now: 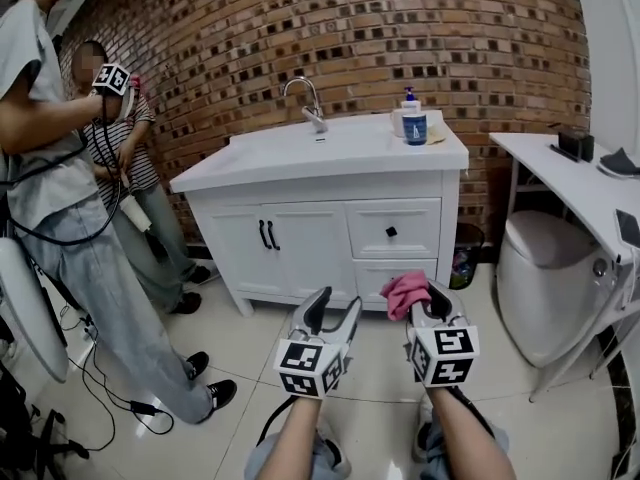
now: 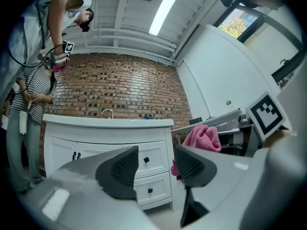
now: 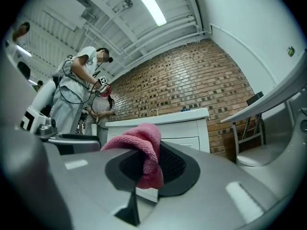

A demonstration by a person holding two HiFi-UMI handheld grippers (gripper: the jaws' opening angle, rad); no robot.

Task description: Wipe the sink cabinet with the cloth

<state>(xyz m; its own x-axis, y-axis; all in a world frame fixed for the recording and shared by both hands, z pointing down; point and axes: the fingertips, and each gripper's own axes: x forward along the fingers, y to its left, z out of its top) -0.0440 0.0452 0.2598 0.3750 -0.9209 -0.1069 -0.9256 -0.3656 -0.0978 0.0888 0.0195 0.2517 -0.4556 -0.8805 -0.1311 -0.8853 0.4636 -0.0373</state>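
- Nearest, the right claw is clamped tight on a pink cloth, with a bunched fold sticking out past its jaws.
- The left claw beside it stands open, with nothing between its jaws.
- The sink cabinet stands ahead, well apart from both claws; wiping has not yet begun.
- The pink cloth looks soft, light and limp. A pinch on a thick bunched fold, as here, should keep it from slipping while rubbing.
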